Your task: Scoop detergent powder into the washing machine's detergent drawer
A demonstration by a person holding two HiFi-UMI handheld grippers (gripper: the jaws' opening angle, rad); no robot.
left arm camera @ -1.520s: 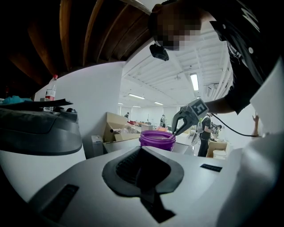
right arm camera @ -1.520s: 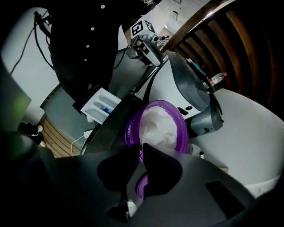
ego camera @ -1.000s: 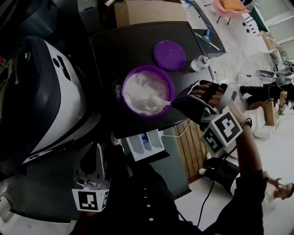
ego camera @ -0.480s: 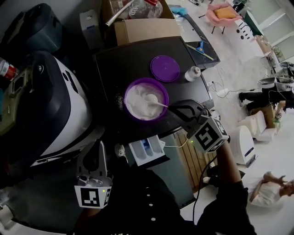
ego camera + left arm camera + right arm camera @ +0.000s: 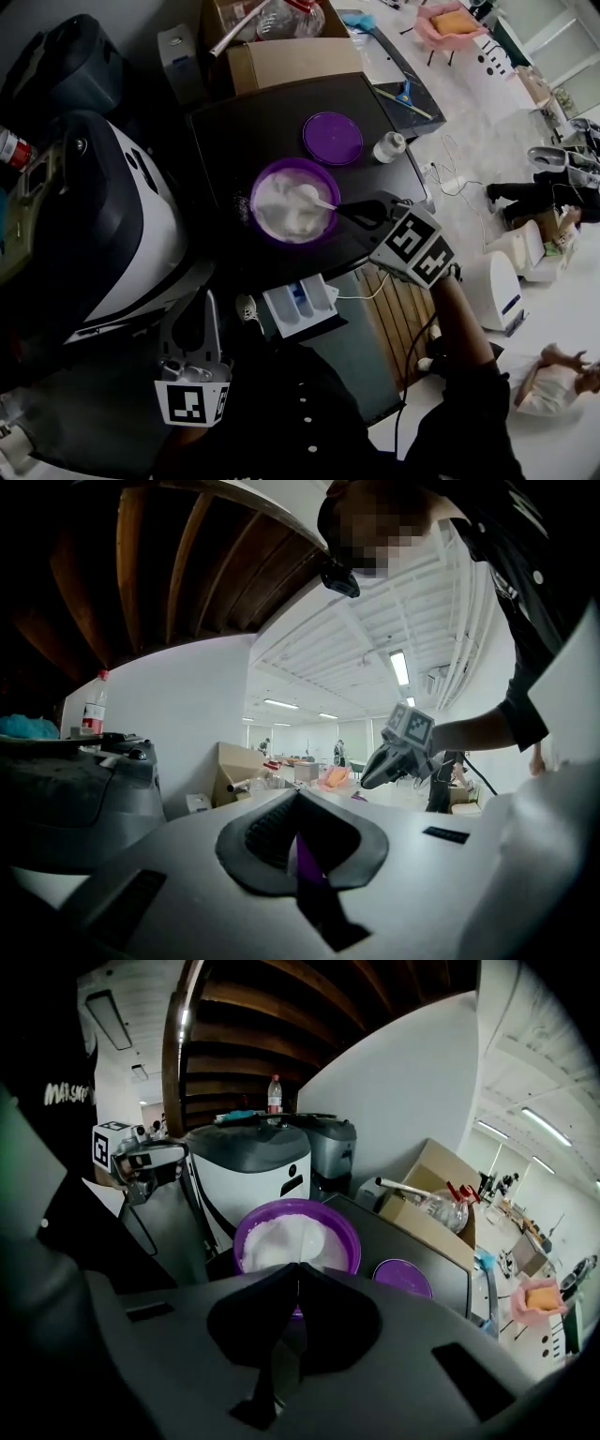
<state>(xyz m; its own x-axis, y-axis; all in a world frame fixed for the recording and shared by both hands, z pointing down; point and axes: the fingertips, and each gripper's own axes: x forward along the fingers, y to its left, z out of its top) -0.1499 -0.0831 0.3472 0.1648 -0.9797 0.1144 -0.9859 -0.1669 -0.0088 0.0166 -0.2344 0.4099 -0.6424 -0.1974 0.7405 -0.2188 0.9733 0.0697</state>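
Clamping a slim white plastic spoon (image 5: pixel 316 200), the right hand-held gripper (image 5: pixel 356 212) dips it into lumpy white powder (image 5: pixel 286 216) filling a round purple tub (image 5: pixel 272 167) on the black table (image 5: pixel 234 131); the left hand-held gripper (image 5: pixel 298 799) is closed and empty.

Only legible text: white capitals on the black shirt (image 5: pixel 67 1092) at the left edge of the right gripper view, starting "MAIS", the rest unclear. The bottle (image 5: pixel 274 1092) near that view's top edge has a red label, print too small to read. The marker cube (image 5: pixel 413 246) shows a black-and-white square code, no letters.
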